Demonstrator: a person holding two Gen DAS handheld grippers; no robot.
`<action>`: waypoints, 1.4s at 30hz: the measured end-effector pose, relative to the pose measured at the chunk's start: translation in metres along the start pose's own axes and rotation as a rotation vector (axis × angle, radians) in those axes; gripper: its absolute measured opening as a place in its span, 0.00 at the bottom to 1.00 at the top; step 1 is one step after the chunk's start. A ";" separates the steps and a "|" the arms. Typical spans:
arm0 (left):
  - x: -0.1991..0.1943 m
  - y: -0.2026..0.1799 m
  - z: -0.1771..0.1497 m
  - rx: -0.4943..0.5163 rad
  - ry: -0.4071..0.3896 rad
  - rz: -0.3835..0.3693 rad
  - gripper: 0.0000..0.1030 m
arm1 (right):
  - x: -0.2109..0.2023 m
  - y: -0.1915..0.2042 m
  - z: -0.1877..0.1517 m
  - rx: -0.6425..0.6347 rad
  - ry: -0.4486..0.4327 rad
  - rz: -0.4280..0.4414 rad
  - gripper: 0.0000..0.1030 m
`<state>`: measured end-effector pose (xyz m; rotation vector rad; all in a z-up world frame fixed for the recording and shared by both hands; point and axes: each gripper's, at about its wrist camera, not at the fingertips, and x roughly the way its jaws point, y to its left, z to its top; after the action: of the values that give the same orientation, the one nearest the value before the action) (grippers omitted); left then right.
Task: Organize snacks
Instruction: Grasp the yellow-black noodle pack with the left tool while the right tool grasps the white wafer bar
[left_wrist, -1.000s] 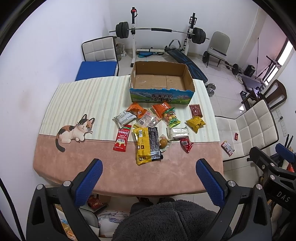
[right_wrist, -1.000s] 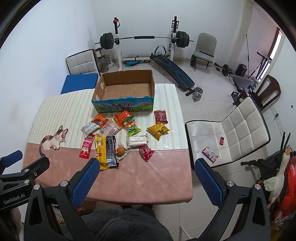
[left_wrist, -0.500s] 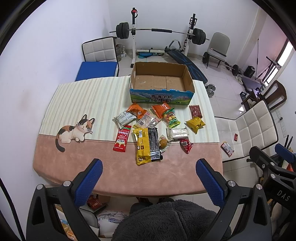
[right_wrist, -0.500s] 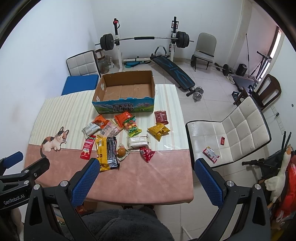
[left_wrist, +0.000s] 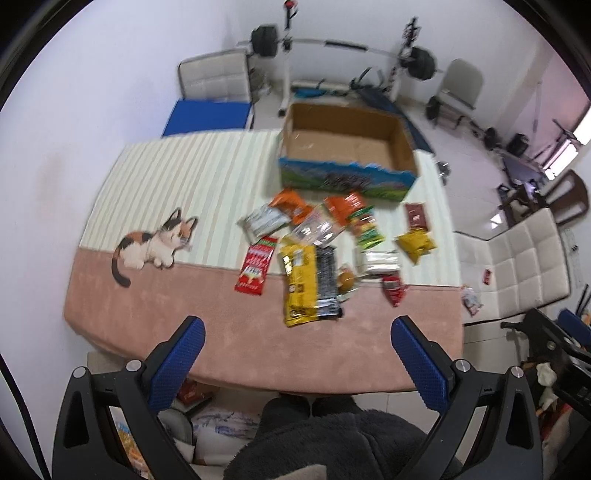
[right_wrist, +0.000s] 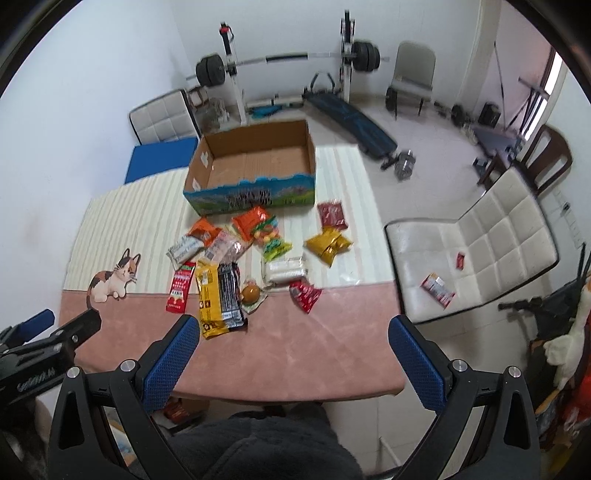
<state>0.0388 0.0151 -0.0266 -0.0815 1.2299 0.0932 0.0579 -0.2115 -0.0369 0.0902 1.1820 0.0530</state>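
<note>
Snacks (right_wrist: 243, 266) lay scattered across the middle of the worktop (right_wrist: 295, 354), between its near pink edge and the open cardboard box (right_wrist: 255, 166) standing toward the far edge, which showed only its bare floor. Both pairs of tongs hung above and short of the near edge, pointing forward over the pile, each with its blue pads spread wide apart and nothing between them. The left tongs (left_wrist: 297, 360) faced the heap almost squarely; the right tongs (right_wrist: 291, 356) sat further toward the worktop's right edge, so most packets lay ahead and to their left. Nearest of all was the long yellow packet (left_wrist: 300, 284), its long axis running from near edge to far, roughly in line with the left tongs, a dark packet (left_wrist: 328, 282) lying alongside and touching it. By this view the left tongs looked better placed for it, while the small red packet (right_wrist: 304, 294) lay closer to the right. Two more packets (right_wrist: 437, 288) rested on the white chair (right_wrist: 491, 240) off the right edge.
</note>
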 end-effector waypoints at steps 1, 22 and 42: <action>0.016 0.006 0.004 -0.015 0.025 0.012 1.00 | 0.016 -0.004 -0.001 0.010 0.021 0.015 1.00; 0.291 -0.011 0.021 -0.023 0.415 -0.001 1.00 | 0.358 0.033 0.042 -0.698 0.384 -0.143 0.95; 0.346 -0.017 0.022 -0.115 0.467 0.007 1.00 | 0.455 -0.036 0.107 0.001 0.770 0.220 0.79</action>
<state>0.1758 0.0098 -0.3454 -0.2079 1.6909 0.1570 0.3293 -0.2119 -0.4198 0.2126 1.9375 0.3013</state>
